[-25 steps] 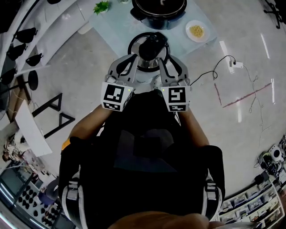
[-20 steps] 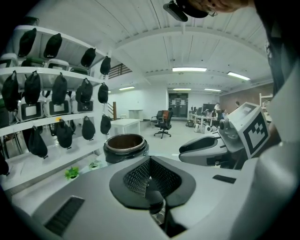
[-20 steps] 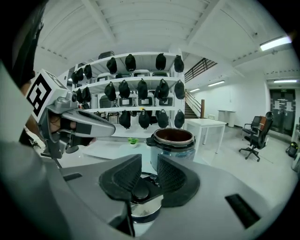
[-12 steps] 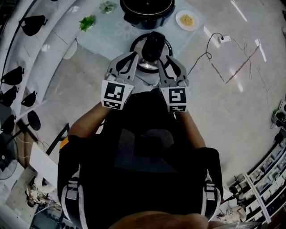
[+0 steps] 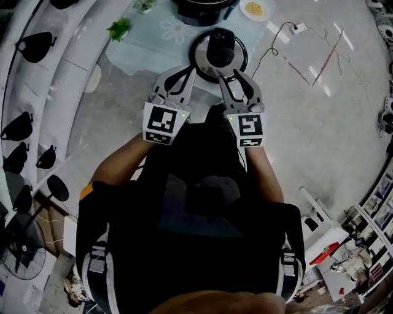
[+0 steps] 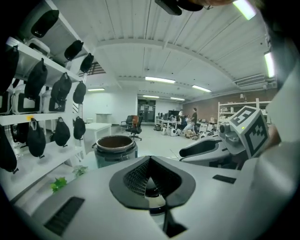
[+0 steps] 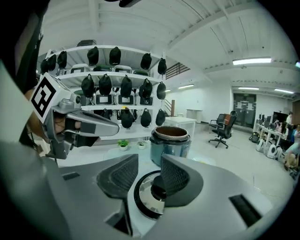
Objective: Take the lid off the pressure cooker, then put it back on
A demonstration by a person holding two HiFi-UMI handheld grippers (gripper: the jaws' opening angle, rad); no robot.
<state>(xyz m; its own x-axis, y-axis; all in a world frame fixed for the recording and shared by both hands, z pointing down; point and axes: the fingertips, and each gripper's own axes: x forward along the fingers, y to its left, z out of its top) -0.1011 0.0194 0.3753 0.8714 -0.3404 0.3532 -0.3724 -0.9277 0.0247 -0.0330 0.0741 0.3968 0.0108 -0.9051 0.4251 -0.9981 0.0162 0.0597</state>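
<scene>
Lid (image 5: 218, 52): flat on the table (image 5: 153, 46), open pot (image 7: 171, 140) right behind it
Left gripper (image 6: 147, 161): jaws together, empty
Right gripper (image 7: 149, 161): jaws just been opening, apart, nothing pinched

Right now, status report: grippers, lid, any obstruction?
Left gripper jaws together over the lid. Right gripper jaws have just been opening, lid rim between, pads off it. Lid off, in front of open cooker. Nothing between them.

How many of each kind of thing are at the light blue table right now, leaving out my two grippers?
cooker pot: 1
lid: 1
small green plants: 2
plate of yellow food: 1
Total: 5
</scene>
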